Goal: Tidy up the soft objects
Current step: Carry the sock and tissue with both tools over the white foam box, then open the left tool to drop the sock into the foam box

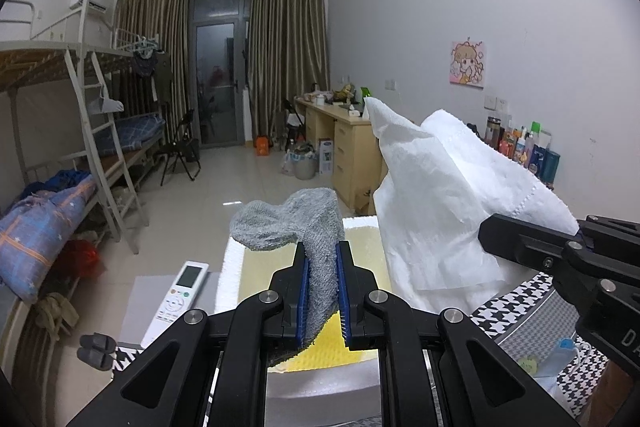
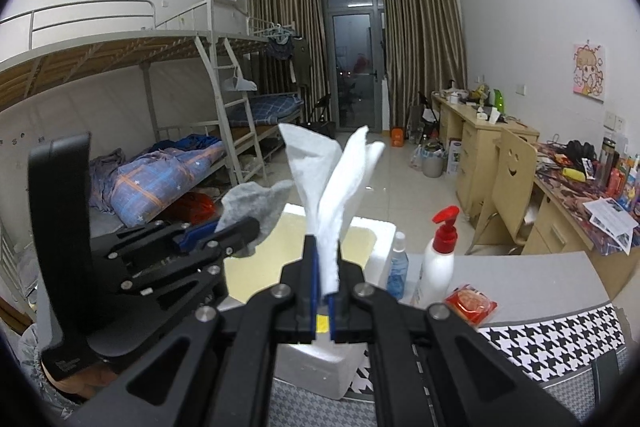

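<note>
Over foam box (image 2: 372, 247), fingers (image 1: 304, 271) pinch grey cloth (image 1: 296, 223).

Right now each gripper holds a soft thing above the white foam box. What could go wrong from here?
1. The white paper towel is pinched only at its lower end by the right gripper; it may tear or slip out.
2. The grey cloth flops sideways out of the left gripper, so it might land on the foam box rim rather than inside.
3. The pump bottle stands close beside the box; a sideways swing could topple it.
</note>
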Demonstrator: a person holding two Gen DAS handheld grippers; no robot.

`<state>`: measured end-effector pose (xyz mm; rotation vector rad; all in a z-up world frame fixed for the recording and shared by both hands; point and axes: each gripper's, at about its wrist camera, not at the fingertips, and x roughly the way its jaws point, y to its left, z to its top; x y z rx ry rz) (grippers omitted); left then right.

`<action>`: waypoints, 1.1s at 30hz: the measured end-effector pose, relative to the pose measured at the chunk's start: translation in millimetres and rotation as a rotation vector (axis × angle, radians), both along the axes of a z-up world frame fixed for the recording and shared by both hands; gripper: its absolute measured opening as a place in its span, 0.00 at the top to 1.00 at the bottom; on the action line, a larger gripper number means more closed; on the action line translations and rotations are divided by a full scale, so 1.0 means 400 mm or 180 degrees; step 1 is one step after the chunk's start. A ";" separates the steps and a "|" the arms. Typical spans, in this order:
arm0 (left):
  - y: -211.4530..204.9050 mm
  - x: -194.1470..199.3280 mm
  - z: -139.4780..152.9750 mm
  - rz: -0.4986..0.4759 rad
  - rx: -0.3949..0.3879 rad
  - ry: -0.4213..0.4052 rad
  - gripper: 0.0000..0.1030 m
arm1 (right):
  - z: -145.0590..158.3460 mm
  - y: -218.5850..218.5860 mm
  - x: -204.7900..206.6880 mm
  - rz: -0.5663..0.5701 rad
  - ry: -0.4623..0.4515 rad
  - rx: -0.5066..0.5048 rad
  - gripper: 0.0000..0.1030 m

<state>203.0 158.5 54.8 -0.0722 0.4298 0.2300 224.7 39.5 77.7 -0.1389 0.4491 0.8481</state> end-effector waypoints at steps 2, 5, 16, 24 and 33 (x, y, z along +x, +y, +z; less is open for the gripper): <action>0.004 0.006 -0.004 -0.0005 0.0002 0.0025 0.87 | -0.002 0.001 0.002 -0.0011 0.0004 -0.0008 0.94; 0.010 0.016 -0.011 0.0000 -0.0001 0.0068 0.87 | -0.004 0.002 0.005 -0.0014 0.0014 -0.0019 0.94; 0.026 0.063 -0.040 -0.0018 -0.0005 0.0227 0.33 | 0.000 -0.004 0.012 -0.0100 0.0015 -0.0042 0.94; 0.052 0.020 -0.006 0.0218 0.0063 0.0054 0.04 | 0.005 0.002 0.008 -0.0105 -0.0007 -0.0034 0.94; 0.069 -0.043 0.012 0.0419 0.0085 -0.0035 0.02 | -0.001 0.036 0.012 -0.0025 0.0013 -0.0072 0.94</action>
